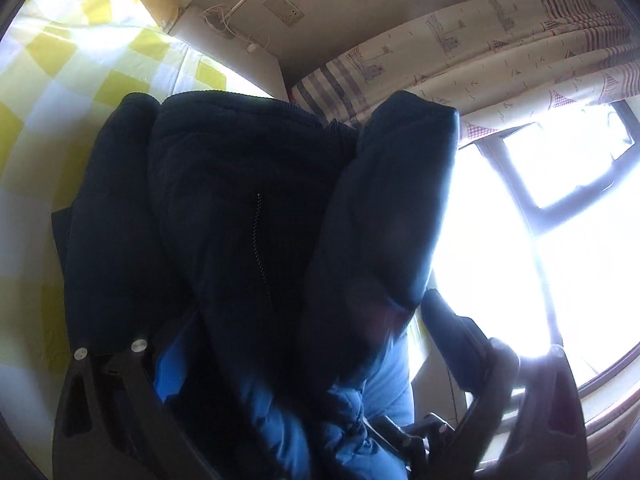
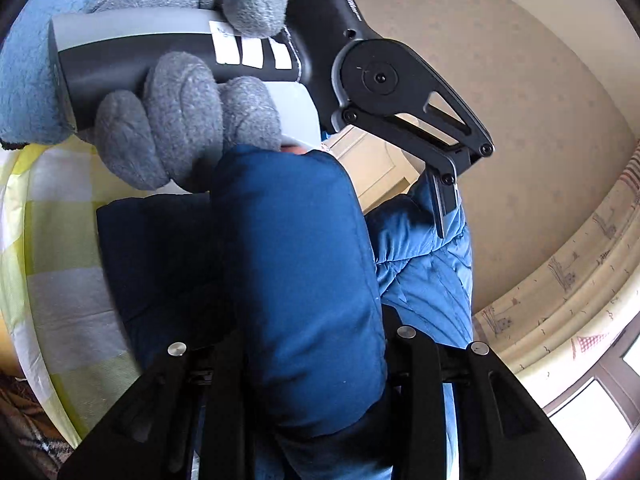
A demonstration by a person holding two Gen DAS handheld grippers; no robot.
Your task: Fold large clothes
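A: Jacket hangs bunched between your two claws, held up above the yellow-checked bed, its long axis running straight away from your right claw.

B: Is the right one gripping?

A: Yes, its fingers are clamped on a thick blue fold. Your left claw, in the grey-gloved hand, comes in from above, fingertips buried in the lighter lining; I can't tell whether it's pinching.

B: Pose?

A: You point both claws slightly downward, and they sit close together.

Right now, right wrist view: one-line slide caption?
Right gripper clamps a padded blue jacket; gloved hand brings left gripper onto it.
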